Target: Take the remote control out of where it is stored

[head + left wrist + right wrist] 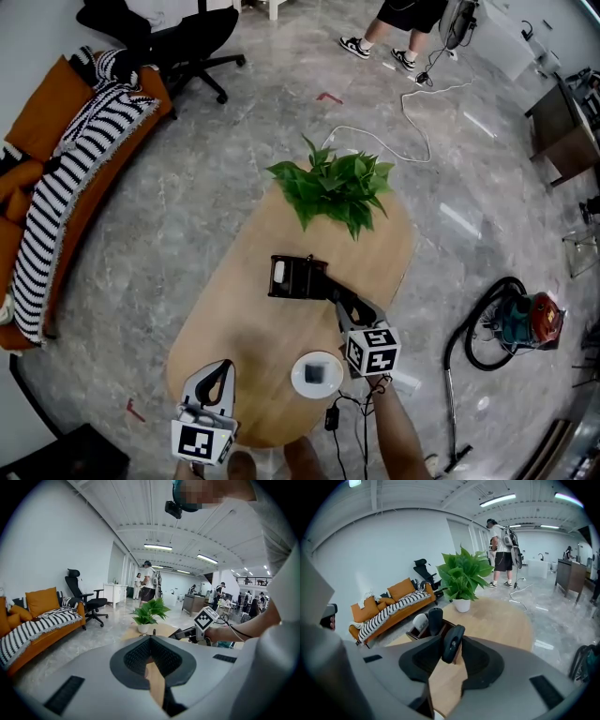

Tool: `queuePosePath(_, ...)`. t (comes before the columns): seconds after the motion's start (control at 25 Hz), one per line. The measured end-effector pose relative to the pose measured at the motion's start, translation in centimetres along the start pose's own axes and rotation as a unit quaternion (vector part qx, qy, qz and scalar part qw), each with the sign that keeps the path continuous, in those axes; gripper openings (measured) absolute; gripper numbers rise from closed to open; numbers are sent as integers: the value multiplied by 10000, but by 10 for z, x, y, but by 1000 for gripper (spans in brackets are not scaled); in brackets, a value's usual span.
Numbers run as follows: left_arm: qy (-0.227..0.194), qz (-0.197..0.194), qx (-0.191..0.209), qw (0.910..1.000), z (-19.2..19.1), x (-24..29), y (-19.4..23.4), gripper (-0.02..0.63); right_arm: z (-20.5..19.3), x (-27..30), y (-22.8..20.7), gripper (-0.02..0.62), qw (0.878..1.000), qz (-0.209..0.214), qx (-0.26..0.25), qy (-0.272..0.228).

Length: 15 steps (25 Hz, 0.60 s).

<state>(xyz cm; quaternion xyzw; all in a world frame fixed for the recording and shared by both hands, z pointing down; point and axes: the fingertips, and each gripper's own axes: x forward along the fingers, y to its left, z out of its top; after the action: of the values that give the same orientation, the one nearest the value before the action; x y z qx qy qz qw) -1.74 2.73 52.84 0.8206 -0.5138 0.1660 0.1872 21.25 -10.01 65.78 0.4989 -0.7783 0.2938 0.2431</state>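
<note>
From above, the remote control (453,643) is hiding almost wholly behind the right gripper (330,292). Only the right gripper view is showing it properly: a slim, dark, round-ended bar with a matte skin, tilting between the jaws, which are clamping it from both sides. Its lower part is vanishing behind the grey jaw bodies (so I cannot tell how far clear of its slot it is).

Just beyond it, the storage box (414,633), dark and straight-walled, is sitting on the pale oval wooden table (234,328). It is holding a rounded white remote (420,620) and a black one (435,618) upright.

The left gripper (224,366) is hanging over the table's near edge, well apart, its ribbed black pads (136,657) pressing together on nothing.

A leafy potted plant (336,186) is standing at the table's far end. A round white dish (298,375) carrying something small and dark is lying just beside the right gripper's marker cube.
</note>
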Motion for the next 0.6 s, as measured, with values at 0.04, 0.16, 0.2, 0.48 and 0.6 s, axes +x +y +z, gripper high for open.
queuePosePath(0.04, -8, 3, -4, 10000, 0, -1, 0, 6, 0, 0, 0, 138, 10000, -11, 13, 2)
queuePosePath(0.16, -16, 26, -13, 10000, 2, -5, 2, 6, 0, -2, 2, 132, 10000, -49, 4, 0)
queuePosePath(0.2, -29, 35, -14, 10000, 2, -6, 3, 6, 1, -2, 4, 130, 10000, -62, -28, -9)
queuePosePath(0.48, -155, 69, -8, 9999, 15, -16, 7, 6, 14, -12, 14, 118, 9996, -140, -256, -64)
queuePosePath(0.6, -195, 81, 1, 9998, 19, -21, 8, 6, 23, -19, 16, 115, 9994, -171, -261, -154)
